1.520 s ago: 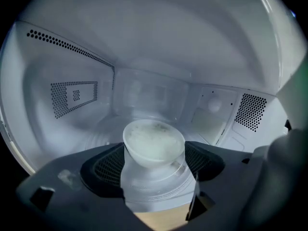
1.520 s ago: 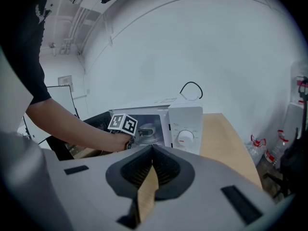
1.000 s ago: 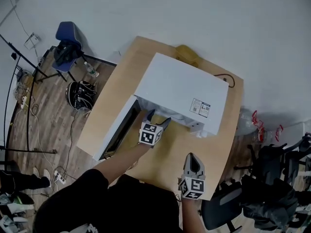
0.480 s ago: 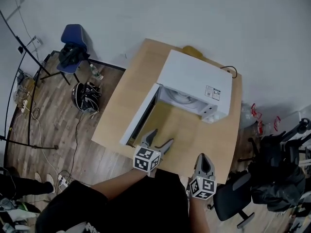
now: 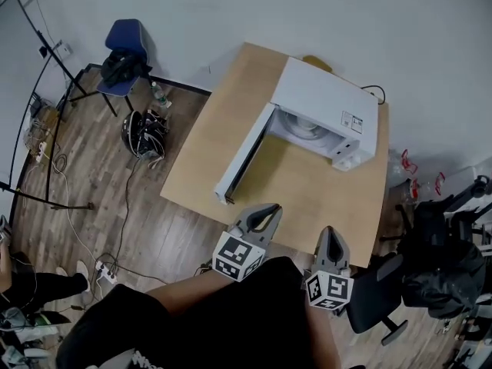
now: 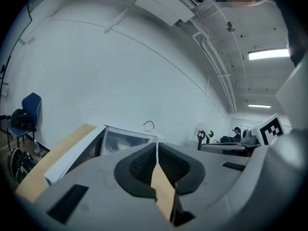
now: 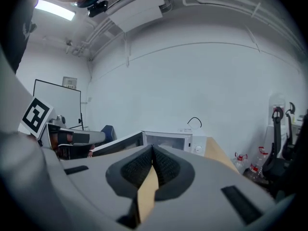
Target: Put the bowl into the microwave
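The left hand-held gripper (image 6: 157, 152) has its jaws pressed together, having just been closing, and nothing is caught between the ribbed dark pads (image 6: 142, 165). In the head view it (image 5: 268, 211) is held in front of the person's dark clothing, just off the near edge of the table (image 5: 204, 156), with its marker cube facing up. The right hand-held gripper (image 7: 152, 153) is likewise pressed together on nothing; in the head view it (image 5: 329, 238) sits beside the left one, also at the table's near edge, pointing towards the microwave (image 5: 329, 98).

Both are well apart from the microwave, which stands at the far right corner of the light wooden table. Its door (image 5: 246, 154) is swung fully open to the left. Inside the lit cavity a white round shape shows, which reads as the bowl (image 5: 298, 127); the left gripper view also gives a pale shape in there (image 6: 121, 143), too small to make out in detail. A black cable (image 5: 374, 91) loops behind the microwave.

Around the table, on the wooden floor, a blue chair (image 5: 125, 37) with dark things on it stands at the far left, a black helmet-like bundle (image 5: 144, 133) lies near it, and a black office chair (image 5: 375, 302) is at the right.
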The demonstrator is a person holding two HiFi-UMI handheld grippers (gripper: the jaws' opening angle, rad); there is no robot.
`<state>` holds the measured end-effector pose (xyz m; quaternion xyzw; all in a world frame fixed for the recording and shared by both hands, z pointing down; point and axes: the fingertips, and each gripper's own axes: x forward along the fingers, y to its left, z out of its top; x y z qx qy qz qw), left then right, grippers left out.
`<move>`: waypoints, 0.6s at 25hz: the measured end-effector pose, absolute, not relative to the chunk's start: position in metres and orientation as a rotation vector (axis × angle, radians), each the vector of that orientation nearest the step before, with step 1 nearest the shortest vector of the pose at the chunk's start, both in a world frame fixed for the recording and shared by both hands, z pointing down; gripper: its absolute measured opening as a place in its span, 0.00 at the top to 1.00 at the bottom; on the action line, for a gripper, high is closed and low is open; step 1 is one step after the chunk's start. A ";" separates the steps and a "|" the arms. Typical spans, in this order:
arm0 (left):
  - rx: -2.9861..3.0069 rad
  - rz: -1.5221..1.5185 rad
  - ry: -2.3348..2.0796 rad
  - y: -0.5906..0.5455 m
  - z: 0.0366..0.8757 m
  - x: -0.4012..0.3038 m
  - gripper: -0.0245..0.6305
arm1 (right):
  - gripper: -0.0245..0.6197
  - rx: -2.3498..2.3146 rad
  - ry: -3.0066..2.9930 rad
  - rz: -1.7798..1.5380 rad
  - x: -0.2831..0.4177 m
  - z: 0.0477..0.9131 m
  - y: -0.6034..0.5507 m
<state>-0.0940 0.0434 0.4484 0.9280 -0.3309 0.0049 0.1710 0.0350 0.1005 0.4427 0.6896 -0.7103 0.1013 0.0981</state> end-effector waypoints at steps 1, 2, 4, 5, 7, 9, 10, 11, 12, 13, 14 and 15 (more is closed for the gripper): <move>2.650 0.020 -0.945 0.048 0.444 -0.096 0.93 | 0.87 2.032 -2.107 0.280 0.030 0.441 0.102; 2.665 0.029 -0.953 0.052 0.440 -0.097 0.93 | 0.87 2.023 -2.111 0.263 0.027 0.439 0.103; 2.692 0.052 -0.978 0.058 0.435 -0.100 0.93 | 0.87 2.007 -2.121 0.242 0.022 0.437 0.102; 2.698 0.061 -0.993 0.059 0.433 -0.101 0.93 | 0.87 1.999 -2.127 0.234 0.020 0.436 0.102; 2.699 0.073 -1.012 0.062 0.431 -0.101 0.93 | 0.87 1.989 -2.135 0.218 0.018 0.433 0.105; 2.697 0.083 -1.014 0.068 0.432 -0.100 0.93 | 0.87 1.986 -2.138 0.209 0.015 0.431 0.112; 2.698 0.085 -1.016 0.071 0.432 -0.099 0.93 | 0.87 1.984 -2.138 0.205 0.014 0.431 0.115; 2.704 0.087 -1.022 0.074 0.432 -0.098 0.93 | 0.87 1.981 -2.140 0.201 0.013 0.431 0.118; 2.717 0.092 -1.031 0.077 0.431 -0.097 0.93 | 0.87 1.977 -2.145 0.199 0.013 0.431 0.120; 2.737 0.098 -1.042 0.080 0.429 -0.096 0.93 | 0.87 1.976 -2.149 0.196 0.013 0.431 0.121; 2.757 0.103 -1.050 0.084 0.426 -0.094 0.93 | 0.87 1.977 -2.151 0.192 0.015 0.430 0.122; 2.774 0.102 -1.053 0.087 0.422 -0.093 0.93 | 0.87 1.981 -2.150 0.188 0.018 0.429 0.123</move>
